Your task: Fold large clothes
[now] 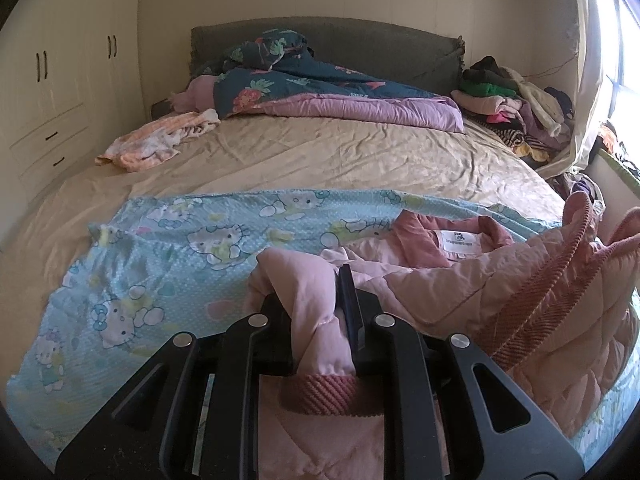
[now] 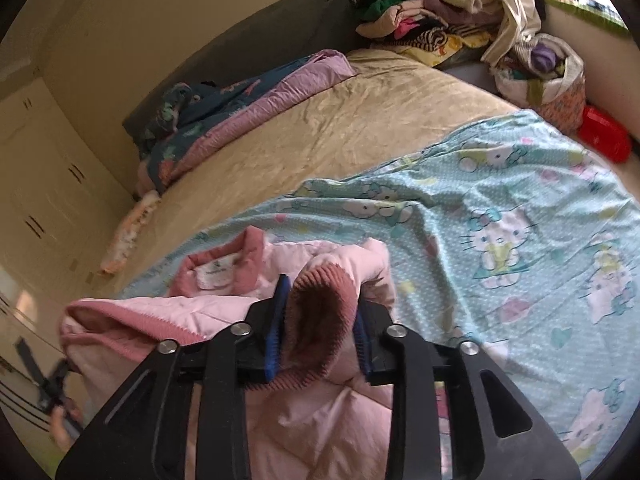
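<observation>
Plainly the pink quilted jacket was a soft, puffy thing, light for its bulk and with no stiffness of its own, so any part left unsupported would likely sag and slide. Its smooth shell looked a little slippery; the ribbed knit cuffs and hem band (a darker, dusty rose) seemed the surest places to take hold, since the ribbing gives the pads something to bite on. A grip on the padding alone would probably bunch the fabric rather than carry it.

The left gripper was pressed together on a fold of one sleeve just above its cuff, the cloth pinched tight between the pads. The right gripper stood partly spread around the other ribbed cuff; the cuff sat between the blue pads, and whether they were pressing on it I could not tell.

The jacket lay at the near end of the bed, on a pale blue cartoon-cat sheet, lining side up, with the collar and its white label towards the headboard. It was pale pink, stitched in a diamond quilt, and crumpled rather than spread flat.
</observation>
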